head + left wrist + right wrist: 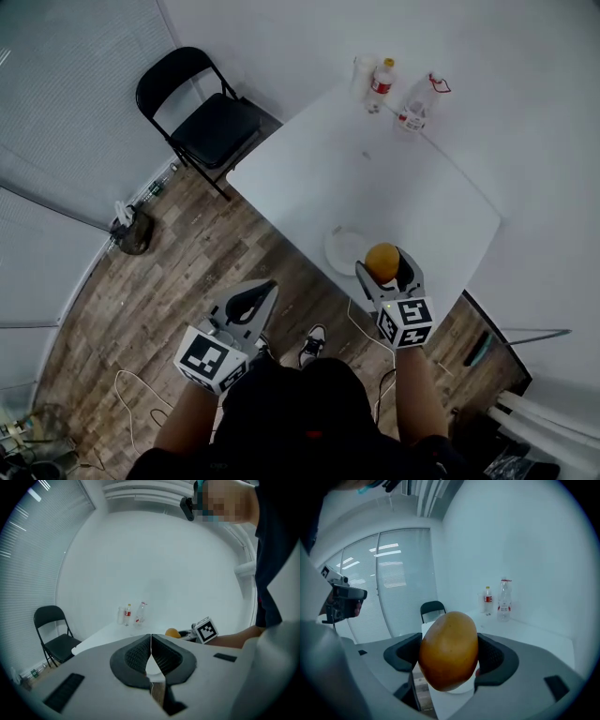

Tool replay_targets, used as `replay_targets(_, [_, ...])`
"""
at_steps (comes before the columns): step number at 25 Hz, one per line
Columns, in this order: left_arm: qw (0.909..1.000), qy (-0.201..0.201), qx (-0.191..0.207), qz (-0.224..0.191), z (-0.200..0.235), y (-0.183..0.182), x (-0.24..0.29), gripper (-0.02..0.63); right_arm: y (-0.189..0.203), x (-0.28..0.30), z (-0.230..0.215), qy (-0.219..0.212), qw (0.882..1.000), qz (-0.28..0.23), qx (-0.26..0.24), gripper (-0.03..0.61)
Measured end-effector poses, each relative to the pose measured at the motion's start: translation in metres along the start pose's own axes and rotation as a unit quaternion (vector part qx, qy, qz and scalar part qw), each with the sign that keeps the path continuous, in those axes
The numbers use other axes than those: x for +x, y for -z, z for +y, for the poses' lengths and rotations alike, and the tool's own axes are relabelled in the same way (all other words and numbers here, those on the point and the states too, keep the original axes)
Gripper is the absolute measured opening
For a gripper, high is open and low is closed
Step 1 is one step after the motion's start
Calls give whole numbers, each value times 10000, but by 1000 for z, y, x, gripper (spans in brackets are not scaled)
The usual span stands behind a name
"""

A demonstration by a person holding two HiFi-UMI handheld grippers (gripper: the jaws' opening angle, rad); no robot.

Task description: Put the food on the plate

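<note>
l tongs point(151, 639) together, r tongs point(449, 656) loaded

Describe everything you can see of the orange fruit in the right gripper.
The fruit is egg-shaped, smooth and orange-yellow with faint speckles, mango-like. It stands on end, clamped at its sides between the right gripper's dark jaws. It is held in the air close by the white plate, and touches nothing else.

Soft, even, bluish light fills all views; shadows are faint. Both gripper views bend strongly and darken to black at the corners. The white surface point(375, 178) looks washed out, nearly glaring.
</note>
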State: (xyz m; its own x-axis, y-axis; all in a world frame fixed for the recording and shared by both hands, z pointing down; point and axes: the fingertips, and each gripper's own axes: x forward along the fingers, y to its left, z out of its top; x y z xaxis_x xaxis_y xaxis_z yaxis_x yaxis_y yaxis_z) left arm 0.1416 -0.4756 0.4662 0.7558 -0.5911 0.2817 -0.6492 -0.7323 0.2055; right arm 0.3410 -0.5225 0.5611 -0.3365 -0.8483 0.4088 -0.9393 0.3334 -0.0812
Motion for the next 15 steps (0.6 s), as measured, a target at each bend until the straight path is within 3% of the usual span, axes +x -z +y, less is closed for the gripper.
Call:
replay_targets(11, [9988,-97,-281,398,20,35,-10,25,88,94,-11,1,9928,1117,440,371])
replay_targets(15, [9972,-237,-458,546,28,47,-20,25,106,112,-13,87,9895,1408,314,371])
